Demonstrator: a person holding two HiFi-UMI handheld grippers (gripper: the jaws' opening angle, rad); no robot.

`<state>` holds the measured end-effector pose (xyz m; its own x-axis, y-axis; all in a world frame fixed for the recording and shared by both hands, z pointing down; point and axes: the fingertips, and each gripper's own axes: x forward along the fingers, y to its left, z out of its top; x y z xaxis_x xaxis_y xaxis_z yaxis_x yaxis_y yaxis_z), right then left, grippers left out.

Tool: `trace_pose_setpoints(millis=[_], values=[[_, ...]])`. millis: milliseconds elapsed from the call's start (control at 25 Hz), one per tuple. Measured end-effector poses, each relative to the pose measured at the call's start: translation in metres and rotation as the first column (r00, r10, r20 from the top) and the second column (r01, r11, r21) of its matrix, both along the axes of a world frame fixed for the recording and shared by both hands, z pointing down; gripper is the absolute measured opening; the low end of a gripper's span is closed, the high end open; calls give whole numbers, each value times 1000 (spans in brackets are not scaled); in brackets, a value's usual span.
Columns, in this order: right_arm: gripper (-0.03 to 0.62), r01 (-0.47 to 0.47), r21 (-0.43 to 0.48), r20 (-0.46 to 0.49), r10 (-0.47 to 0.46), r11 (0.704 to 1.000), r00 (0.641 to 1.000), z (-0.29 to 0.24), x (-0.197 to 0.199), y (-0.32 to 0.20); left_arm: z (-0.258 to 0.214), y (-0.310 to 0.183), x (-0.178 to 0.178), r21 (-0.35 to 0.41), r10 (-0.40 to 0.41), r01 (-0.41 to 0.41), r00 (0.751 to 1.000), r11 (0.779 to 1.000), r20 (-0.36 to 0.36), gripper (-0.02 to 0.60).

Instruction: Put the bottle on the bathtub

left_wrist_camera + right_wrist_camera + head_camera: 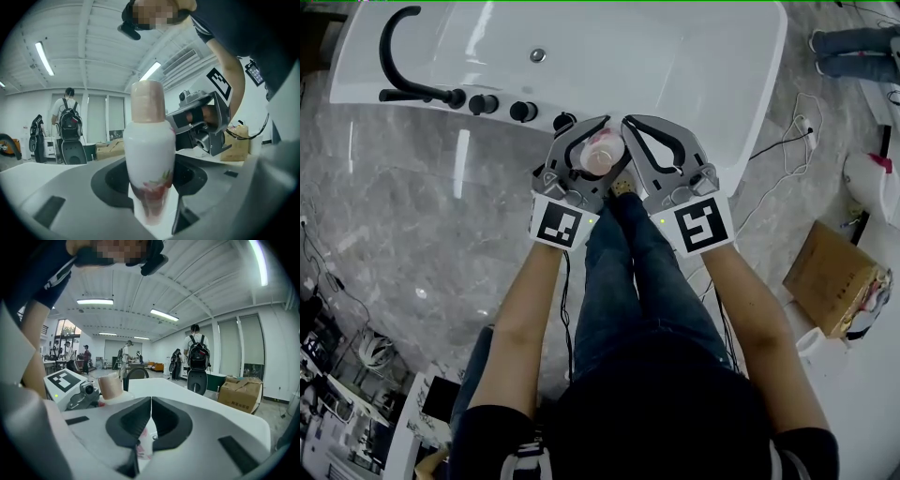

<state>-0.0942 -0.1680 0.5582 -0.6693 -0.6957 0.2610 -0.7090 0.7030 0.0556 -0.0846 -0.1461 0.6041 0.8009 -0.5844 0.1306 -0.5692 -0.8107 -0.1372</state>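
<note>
A white bottle (602, 155) with a pink cap and a red flower print stands upright between the jaws of my left gripper (602, 141), which is shut on its body just short of the bathtub's near rim (741, 141). In the left gripper view the bottle (147, 154) fills the middle, clamped low in the left gripper (150, 187). My right gripper (630, 127) sits close beside it on the right, jaws shut tip to tip with nothing held. In the right gripper view the right gripper (151, 416) shows shut, with the bottle's cap (111, 385) to its left.
A black faucet (398, 56) and black knobs (502, 106) line the tub's near edge at left. The floor is grey marble. A cardboard box (830, 277) and cables (787, 141) lie at right. My jeans-clad legs (628, 281) are below the grippers.
</note>
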Motion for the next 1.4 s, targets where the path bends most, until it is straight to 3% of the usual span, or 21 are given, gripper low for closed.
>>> trace_pose_setpoints(millis=[280,520,960,1240,1400], values=[[26,-32,-75,-104,24,997,994,53,13,-3,49,-4,-5,-102,-28,35,998,994,64,235],[26,-94,-174,-113,75,980,991,79,25,7,76,-3,-8,-149,-49,61,995,987,82,233],[26,-108,-202,-119,85,973,989,91,35,16,109,-9,-5,-187,-75,97,990,978,117,233],[26,-58,-157,-141,36,986,989,91,42,19,116,-8,-1,-190,-75,97,990,977,121,235],[26,-90,-194,-127,66,977,990,90,43,20,118,-8,0,-217,-78,103,989,971,123,235]])
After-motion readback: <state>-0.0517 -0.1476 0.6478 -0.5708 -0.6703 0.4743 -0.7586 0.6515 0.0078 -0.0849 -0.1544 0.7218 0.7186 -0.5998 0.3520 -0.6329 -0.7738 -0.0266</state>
